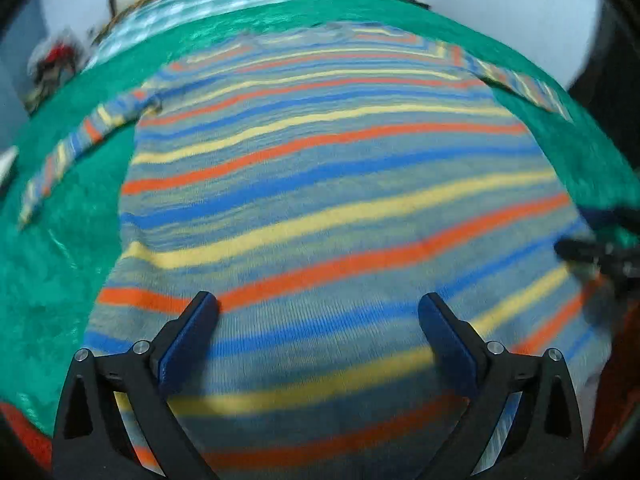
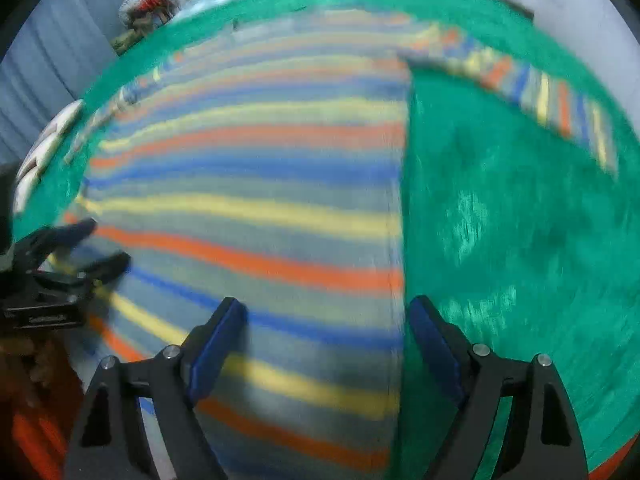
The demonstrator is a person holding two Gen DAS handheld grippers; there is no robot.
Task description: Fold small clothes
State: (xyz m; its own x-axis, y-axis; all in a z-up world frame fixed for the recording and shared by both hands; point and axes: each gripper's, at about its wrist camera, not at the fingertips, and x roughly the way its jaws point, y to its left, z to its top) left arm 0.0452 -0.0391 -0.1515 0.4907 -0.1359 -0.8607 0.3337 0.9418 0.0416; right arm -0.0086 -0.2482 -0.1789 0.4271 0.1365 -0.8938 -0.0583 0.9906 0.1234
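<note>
A small long-sleeved sweater (image 1: 320, 184) with grey, blue, yellow and orange stripes lies flat on a green cloth (image 1: 52, 264), both sleeves spread out to the sides. My left gripper (image 1: 318, 312) is open and empty, just above the sweater's lower middle. My right gripper (image 2: 326, 318) is open and empty over the sweater (image 2: 248, 208) at its right side edge; one finger is over the stripes, the other over the green cloth (image 2: 520, 240). Each gripper shows at the edge of the other's view: the right one (image 1: 588, 236) and the left one (image 2: 100, 244). Both views are motion-blurred.
A checked teal and white cover (image 1: 224, 4) lies beyond the green cloth. A pile of red and dark things (image 1: 52, 60) sits at the far left. A white flat object (image 2: 44, 144) lies at the left edge. Pale walls stand behind.
</note>
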